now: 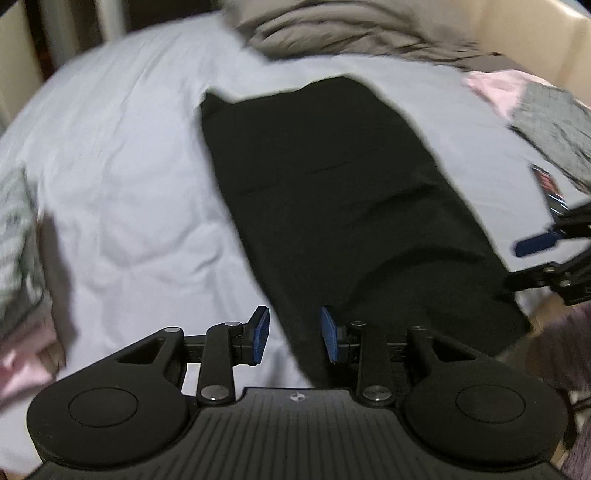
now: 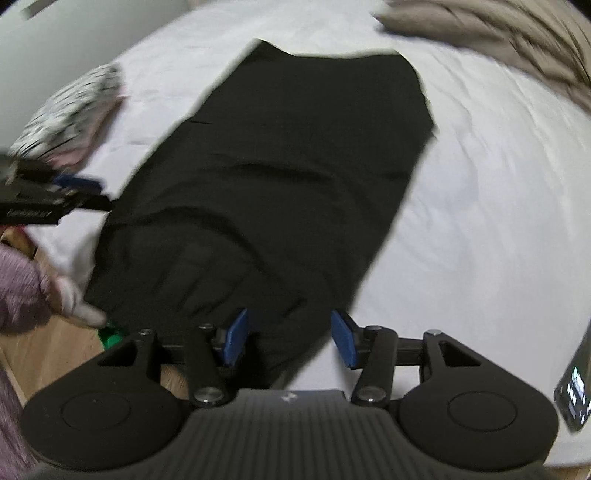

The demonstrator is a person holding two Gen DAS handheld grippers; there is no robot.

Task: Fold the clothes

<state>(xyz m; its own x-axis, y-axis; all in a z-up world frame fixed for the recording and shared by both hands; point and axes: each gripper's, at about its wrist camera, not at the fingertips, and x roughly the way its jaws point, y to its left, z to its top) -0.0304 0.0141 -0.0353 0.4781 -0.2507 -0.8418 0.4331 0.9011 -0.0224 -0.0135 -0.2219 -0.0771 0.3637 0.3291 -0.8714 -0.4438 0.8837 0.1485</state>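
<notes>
A black garment lies flat in a long folded strip on the white bed sheet; it also shows in the right wrist view. My left gripper is open and empty, hovering over the garment's near left edge. My right gripper is open and empty over the garment's near right corner. The right gripper shows at the right edge of the left wrist view, and the left gripper at the left edge of the right wrist view.
A crumpled taupe duvet lies at the far end of the bed. Grey patterned and pink clothes sit at the bed's sides. A phone lies at the right. Wooden floor shows beside the bed.
</notes>
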